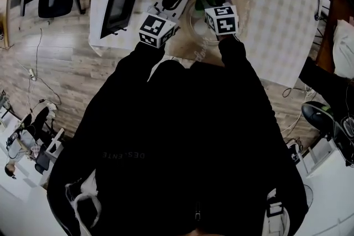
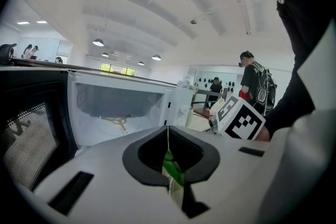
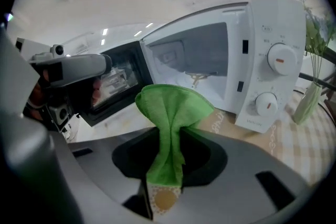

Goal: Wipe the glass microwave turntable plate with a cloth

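Glass plate (image 1: 197, 27): a clear round disc. In the head view it shows as a faint circular outline at 12 o'clock from the person's body, above the checked table covering. Its rim at about 10 o'clock sits in the closed jaws of the left gripper (image 2: 168, 131). In the left gripper view the rim appears edge-on as a thin pale line. Its exact tilt cannot be told.

Cloth (image 3: 170, 113): bright green and soft. It is pinched at its middle between the closed jaws of the right gripper (image 3: 170, 136) and fans out in folds beyond them. In the head view it lies at 12 o'clock of the glass plate.
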### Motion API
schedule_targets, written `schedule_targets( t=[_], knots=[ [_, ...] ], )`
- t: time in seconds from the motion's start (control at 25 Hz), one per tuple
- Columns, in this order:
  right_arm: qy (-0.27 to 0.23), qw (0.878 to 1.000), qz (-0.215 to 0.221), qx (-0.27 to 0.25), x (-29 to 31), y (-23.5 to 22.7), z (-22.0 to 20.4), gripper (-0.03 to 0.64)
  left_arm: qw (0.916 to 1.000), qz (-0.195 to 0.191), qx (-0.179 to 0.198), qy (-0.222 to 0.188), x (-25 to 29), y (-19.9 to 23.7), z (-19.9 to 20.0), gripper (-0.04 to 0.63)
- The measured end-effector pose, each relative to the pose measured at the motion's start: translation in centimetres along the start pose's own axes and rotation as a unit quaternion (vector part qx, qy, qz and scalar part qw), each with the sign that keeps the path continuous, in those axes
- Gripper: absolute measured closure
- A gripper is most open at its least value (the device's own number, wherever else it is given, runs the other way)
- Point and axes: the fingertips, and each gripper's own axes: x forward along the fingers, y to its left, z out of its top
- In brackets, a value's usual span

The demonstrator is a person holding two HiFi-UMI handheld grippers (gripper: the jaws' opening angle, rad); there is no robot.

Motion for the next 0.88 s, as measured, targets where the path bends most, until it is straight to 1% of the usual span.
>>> schedule_targets(
  t=[0.12,0.2,0.36,0.64,0.88],
  knots=[
    [0.012,1.0,-0.021,-0.012,1.2,-0.7,-0.8,0.483,0.9998,0.008,-0.006,0.015,0.7,0.7,-1.5,0.574],
    [0.021,0.999,-0.026,-0.012,2.0,-0.8,-1.4,0.483,0.9996,0.012,-0.01,0.023,1.0,1.1,-2.3,0.574],
    [0.044,0.999,-0.026,-0.011,2.9,-0.2,-1.9,0.483,0.9989,0.022,-0.023,0.034,1.2,1.6,-3.4,0.574],
    [0.058,0.998,-0.026,-0.022,5.0,-0.1,-3.2,0.486,0.9983,0.028,-0.028,0.042,1.3,1.7,-4.3,0.574],
    [0.061,0.998,-0.025,-0.022,5.5,-0.2,-3.8,0.488,0.9977,0.033,-0.034,0.049,1.5,1.6,-5.0,0.574]
  ],
)
